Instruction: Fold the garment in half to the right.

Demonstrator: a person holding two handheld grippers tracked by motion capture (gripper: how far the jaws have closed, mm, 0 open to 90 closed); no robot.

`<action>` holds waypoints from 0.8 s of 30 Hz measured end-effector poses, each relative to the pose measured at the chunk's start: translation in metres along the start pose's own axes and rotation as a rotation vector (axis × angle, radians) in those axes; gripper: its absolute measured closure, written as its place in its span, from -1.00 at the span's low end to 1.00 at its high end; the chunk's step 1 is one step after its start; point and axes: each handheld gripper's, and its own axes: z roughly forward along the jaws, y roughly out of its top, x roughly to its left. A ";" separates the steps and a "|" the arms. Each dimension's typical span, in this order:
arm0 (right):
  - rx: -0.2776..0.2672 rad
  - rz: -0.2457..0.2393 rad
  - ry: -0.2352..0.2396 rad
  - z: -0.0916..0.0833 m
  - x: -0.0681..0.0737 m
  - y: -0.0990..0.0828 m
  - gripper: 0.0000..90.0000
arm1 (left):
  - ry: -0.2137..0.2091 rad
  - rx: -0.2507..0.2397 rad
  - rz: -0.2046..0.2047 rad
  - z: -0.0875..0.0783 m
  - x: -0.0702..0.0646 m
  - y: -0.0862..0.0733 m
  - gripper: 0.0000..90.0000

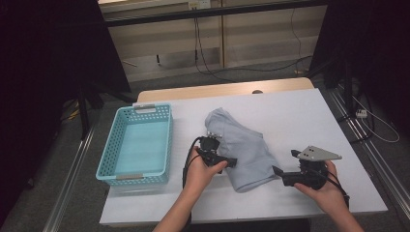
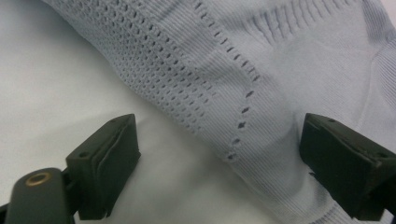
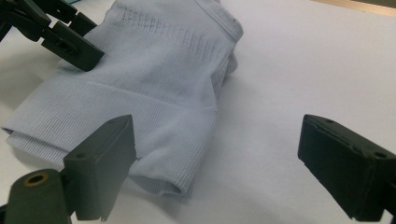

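On the white table we see a folded light blue knit cloth. Its long side runs from far left to near right, with the ribbed hem at the near end. It looks soft, with rows of tiny holes in the weave. Our left tool rests at its left edge, jaws apart, with cloth between them but not pinched. Our right tool sits just beside the near end, jaws wide apart, holding nothing. Well to the left stands a blue plastic basket with holes.

Table brightly lit, surroundings dark (soft shadows), close views slightly blurred
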 end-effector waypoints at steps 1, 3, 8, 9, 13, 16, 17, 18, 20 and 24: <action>0.000 0.000 0.000 0.000 0.000 0.000 -0.75 | 0.004 -0.001 0.002 0.000 -0.001 0.000 -0.72; 0.000 -0.002 0.001 0.000 0.000 0.000 -0.75 | 0.004 -0.005 0.002 0.000 -0.001 -0.001 -0.69; 0.000 -0.005 0.003 0.000 0.000 0.000 -0.75 | 0.010 -0.016 -0.011 0.000 -0.004 -0.003 -0.56; 0.000 -0.005 0.003 0.000 0.001 0.000 -0.75 | 0.013 -0.014 -0.003 0.000 -0.005 -0.003 -0.50; 0.004 -0.009 0.004 0.002 0.001 0.000 -0.75 | -0.010 -0.018 -0.019 0.000 -0.007 -0.004 -0.21; 0.004 -0.010 0.004 0.002 0.002 0.000 -0.75 | -0.015 -0.014 -0.022 0.000 -0.007 -0.004 -0.15; 0.003 -0.010 0.003 0.002 0.002 0.000 -0.75 | -0.013 -0.012 -0.023 0.000 -0.008 -0.004 -0.11; 0.003 -0.009 0.004 0.002 0.002 0.000 -0.75 | -0.021 -0.010 -0.026 0.000 -0.008 -0.004 -0.06; 0.002 -0.009 0.004 0.002 0.002 0.000 -0.75 | -0.034 -0.008 -0.040 0.000 -0.008 -0.004 0.08; 0.001 -0.008 0.002 0.002 0.002 0.001 -0.75 | -0.039 -0.007 -0.053 0.000 -0.008 -0.005 0.13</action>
